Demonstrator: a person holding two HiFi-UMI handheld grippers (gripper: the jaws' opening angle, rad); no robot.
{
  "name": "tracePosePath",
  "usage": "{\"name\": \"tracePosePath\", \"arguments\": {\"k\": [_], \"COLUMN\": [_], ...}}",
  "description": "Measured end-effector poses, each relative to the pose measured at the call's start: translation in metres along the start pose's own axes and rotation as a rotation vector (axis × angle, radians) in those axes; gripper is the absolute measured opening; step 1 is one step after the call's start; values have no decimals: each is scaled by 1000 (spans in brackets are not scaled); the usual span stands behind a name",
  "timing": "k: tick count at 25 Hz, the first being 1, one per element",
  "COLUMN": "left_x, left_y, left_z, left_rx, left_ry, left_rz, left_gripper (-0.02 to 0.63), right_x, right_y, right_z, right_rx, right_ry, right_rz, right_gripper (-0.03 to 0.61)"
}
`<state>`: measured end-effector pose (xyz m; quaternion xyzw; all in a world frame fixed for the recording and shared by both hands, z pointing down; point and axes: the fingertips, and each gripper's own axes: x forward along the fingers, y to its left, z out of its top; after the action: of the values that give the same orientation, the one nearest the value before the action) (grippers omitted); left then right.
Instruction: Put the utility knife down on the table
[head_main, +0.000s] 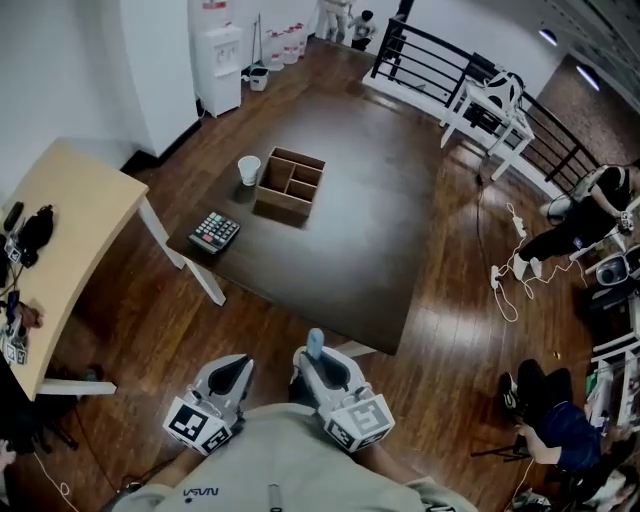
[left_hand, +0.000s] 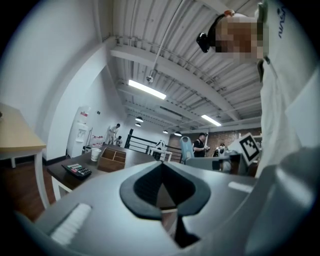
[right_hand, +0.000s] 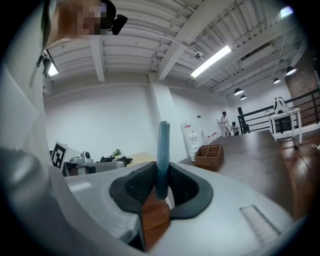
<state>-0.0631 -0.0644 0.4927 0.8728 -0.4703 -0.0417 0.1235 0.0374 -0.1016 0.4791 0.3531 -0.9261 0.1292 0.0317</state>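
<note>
The right tool (right_hand: 161, 170) is clamping the knife (right_hand: 163, 150) upright between its pads, probably a firm carrying grip, and is holding it close to the person's body, short of the worktop (head_main: 380, 220). The left tool (left_hand: 160, 166) is sitting closed and empty alongside, apparently just keeping clear.

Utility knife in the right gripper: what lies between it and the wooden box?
Only bare dark table separates utility knife and wooden box, seen in the head view; calculator and cup sit left of that stretch.
</note>
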Motion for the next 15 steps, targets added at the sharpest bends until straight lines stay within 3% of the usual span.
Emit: {"name": "tracePosePath", "arguments": {"k": [7, 15], "left_x": [116, 237], "left_y": [28, 55], "left_z": [23, 25], "left_rx": [18, 52], "left_ry": [7, 51], "left_rz": [-58, -99], "left_gripper": [2, 2], "right_x": [37, 77], "right_y": [-97, -213], "right_z": [18, 29], "right_rx": [29, 54], "right_ry": [24, 47], "right_rz": [-48, -101], "right_gripper": [81, 81]}}
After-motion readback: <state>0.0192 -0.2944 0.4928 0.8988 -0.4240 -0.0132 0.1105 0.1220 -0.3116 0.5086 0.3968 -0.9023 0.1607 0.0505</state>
